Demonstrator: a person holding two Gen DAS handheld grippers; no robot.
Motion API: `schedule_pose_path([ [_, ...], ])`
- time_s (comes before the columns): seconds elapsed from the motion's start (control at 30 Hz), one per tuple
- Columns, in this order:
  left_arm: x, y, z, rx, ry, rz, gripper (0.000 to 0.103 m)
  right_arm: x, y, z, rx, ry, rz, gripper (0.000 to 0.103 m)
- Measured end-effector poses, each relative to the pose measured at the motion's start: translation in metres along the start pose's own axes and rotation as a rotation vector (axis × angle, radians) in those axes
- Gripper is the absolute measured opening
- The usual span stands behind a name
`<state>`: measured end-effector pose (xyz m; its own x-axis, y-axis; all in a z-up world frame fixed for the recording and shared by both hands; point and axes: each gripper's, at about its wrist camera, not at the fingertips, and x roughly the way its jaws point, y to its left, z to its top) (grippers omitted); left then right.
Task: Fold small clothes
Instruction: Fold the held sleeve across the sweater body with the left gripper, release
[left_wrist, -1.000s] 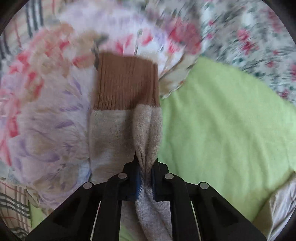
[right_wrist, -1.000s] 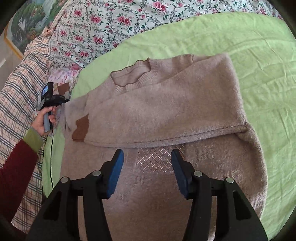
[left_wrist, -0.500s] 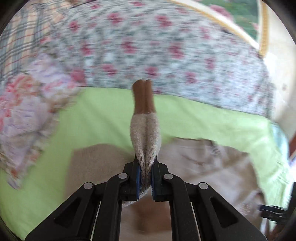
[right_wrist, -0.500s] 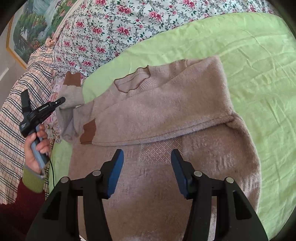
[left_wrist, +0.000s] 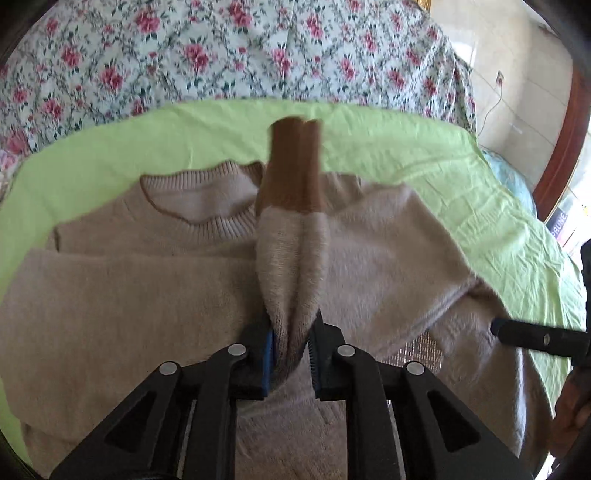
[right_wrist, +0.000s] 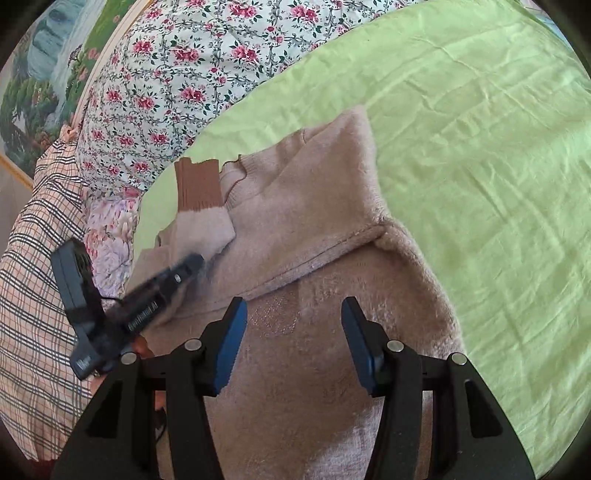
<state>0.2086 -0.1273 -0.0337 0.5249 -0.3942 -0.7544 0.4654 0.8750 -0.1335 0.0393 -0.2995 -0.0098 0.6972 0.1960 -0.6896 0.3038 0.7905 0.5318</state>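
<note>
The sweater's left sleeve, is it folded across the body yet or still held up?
Still held: the left gripper is shut on the sleeve, its brown cuff over the sweater near the collar.

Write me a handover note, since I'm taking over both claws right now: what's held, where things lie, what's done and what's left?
Left claw: shut on the sleeve, brown cuff lifted over the sweater.
Right claw: open, empty, hovering over the sweater's lower body.
Sweater lies on the green sheet.
Done: other sleeve appears folded across the chest.
Left: lay this sleeve down, release, fold the body.
</note>
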Motion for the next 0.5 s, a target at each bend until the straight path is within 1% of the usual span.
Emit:
schedule_pose_path([
  [0.03, -0.003, 0.002, -0.003, 0.000, 0.004, -0.004, 0.023, 0.002, 0.001, 0.002, 0.002, -0.002, 0.002, 0.055],
  [0.07, -0.008, 0.005, -0.009, 0.000, 0.003, -0.008, 0.030, 0.006, 0.001, 0.005, 0.006, -0.004, 0.007, 0.055],
  [0.1, -0.014, 0.007, -0.014, 0.001, -0.002, -0.006, 0.041, 0.009, 0.002, 0.007, 0.009, -0.005, 0.011, 0.058],
  [0.13, -0.022, 0.010, -0.018, 0.004, -0.006, 0.001, 0.046, 0.014, 0.004, 0.012, 0.014, -0.004, 0.014, 0.060],
  [0.17, -0.033, 0.014, -0.026, 0.006, -0.018, 0.023, 0.053, 0.018, 0.008, 0.015, 0.015, -0.003, 0.021, 0.060],
  [0.2, -0.045, 0.018, -0.034, 0.008, -0.028, 0.049, 0.056, 0.021, 0.012, 0.018, 0.010, -0.004, 0.030, 0.060],
  [0.27, -0.065, 0.032, -0.047, -0.003, -0.037, 0.094, 0.059, 0.029, 0.022, 0.023, -0.006, -0.014, 0.046, 0.062],
  [0.33, -0.083, 0.052, -0.055, -0.032, -0.045, 0.142, 0.060, 0.037, 0.028, 0.028, -0.013, -0.020, 0.054, 0.070],
  [0.37, -0.091, 0.065, -0.061, -0.051, -0.046, 0.181, 0.060, 0.042, 0.029, 0.031, -0.010, -0.022, 0.053, 0.071],
  [0.4, -0.098, 0.083, -0.070, -0.080, -0.042, 0.244, 0.060, 0.047, 0.029, 0.033, -0.003, -0.020, 0.045, 0.072],
  [0.43, -0.102, 0.095, -0.075, -0.098, -0.038, 0.279, 0.060, 0.055, 0.027, 0.037, 0.013, -0.013, 0.029, 0.072],
  [0.5, -0.107, 0.133, -0.088, -0.174, -0.009, 0.366, 0.060, 0.067, 0.021, 0.041, 0.047, -0.003, 0.026, 0.072],
])
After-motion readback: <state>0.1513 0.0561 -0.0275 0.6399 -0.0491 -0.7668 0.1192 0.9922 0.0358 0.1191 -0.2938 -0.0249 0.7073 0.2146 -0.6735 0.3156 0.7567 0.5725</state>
